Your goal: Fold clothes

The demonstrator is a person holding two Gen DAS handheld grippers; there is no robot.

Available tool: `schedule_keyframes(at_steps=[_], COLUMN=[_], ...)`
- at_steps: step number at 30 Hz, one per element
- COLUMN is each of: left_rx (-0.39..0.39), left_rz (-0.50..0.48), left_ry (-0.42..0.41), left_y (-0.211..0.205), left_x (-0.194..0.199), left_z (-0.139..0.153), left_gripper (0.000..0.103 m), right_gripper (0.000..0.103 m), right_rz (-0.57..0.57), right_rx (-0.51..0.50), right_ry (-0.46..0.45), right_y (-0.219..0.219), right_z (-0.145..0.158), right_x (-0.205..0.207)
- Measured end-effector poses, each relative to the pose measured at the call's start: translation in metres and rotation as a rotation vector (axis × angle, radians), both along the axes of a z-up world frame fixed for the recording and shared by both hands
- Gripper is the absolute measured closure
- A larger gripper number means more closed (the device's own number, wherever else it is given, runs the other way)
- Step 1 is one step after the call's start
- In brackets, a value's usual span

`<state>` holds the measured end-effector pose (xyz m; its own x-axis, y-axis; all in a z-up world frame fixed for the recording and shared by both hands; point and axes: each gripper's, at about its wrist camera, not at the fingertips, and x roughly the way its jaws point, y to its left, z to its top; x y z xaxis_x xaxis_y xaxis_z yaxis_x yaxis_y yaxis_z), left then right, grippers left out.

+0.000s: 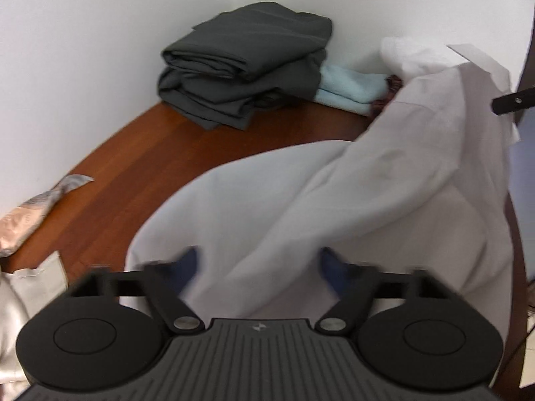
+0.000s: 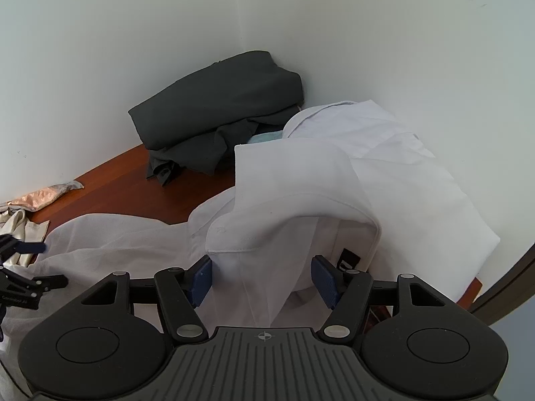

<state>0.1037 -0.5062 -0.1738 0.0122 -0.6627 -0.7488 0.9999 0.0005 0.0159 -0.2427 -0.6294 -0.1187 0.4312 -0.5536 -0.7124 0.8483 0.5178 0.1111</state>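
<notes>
A white shirt (image 1: 334,193) (image 2: 284,207) lies spread over the reddish wooden table (image 1: 133,167) (image 2: 160,197). Its collar end, with a black label (image 2: 349,260), is bunched and raised. My right gripper (image 2: 264,280) is shut on that thick bunch, blue pads on either side of it. One of its fingers (image 1: 511,102) shows in the left wrist view, where the cloth hangs up at the right. My left gripper (image 1: 260,267) (image 2: 40,264) hovers over the shirt's lower part, blurred, pads wide apart and pressing on nothing.
A stack of folded dark grey clothes (image 1: 247,63) (image 2: 220,107) fills the wall corner, with a folded light blue cloth (image 1: 347,90) (image 2: 264,138) beside it. Pinkish-beige (image 1: 30,214) (image 2: 43,195) and cream (image 1: 20,287) (image 2: 16,230) cloths lie left. The table's edge (image 2: 501,287) runs along the right.
</notes>
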Motion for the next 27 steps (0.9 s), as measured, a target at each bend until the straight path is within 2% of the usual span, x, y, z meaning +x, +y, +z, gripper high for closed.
schedule_keyframes(at_steps=[1,4,10,14,18,23,26,27], left_rx=[-0.012,-0.085,-0.223,-0.312,-0.385,-0.415,-0.418,-0.418], left_rz=[-0.008,0.036,0.217,0.387,0.538,0.637,0.688,0.704], left_ry=[0.022,0.058,0.076,0.082,0.084,0.083,0.081,0.081], left_y=[0.003,0.021,0.073,0.109,0.145,0.192,0.218,0.228], left_x=[0.000,0.002,0.008,0.017,0.025,0.023,0.016,0.013], left_z=[0.001,0.010,0.043,0.071,0.101,0.128,0.137,0.139], left_gripper=[0.090,0.098,0.098,0.098,0.098,0.098,0.098,0.098], right_gripper=[0.037,0.038,0.037,0.037,0.037,0.036,0.035,0.031], right_rz=[0.000,0.004,0.036,0.065,0.041,-0.035,0.023,0.048], right_rx=[-0.001,0.002,0.038,0.057,0.081,0.201,0.247,0.265], right_ry=[0.002,0.000,-0.035,-0.044,-0.060,-0.276,-0.326,-0.338], right_y=[0.000,0.000,0.006,0.016,0.019,-0.002,-0.014,-0.018], right_z=[0.000,0.002,0.009,0.014,0.012,0.013,0.015,0.014], right_x=[0.000,-0.002,-0.010,-0.022,-0.042,-0.061,-0.040,-0.030])
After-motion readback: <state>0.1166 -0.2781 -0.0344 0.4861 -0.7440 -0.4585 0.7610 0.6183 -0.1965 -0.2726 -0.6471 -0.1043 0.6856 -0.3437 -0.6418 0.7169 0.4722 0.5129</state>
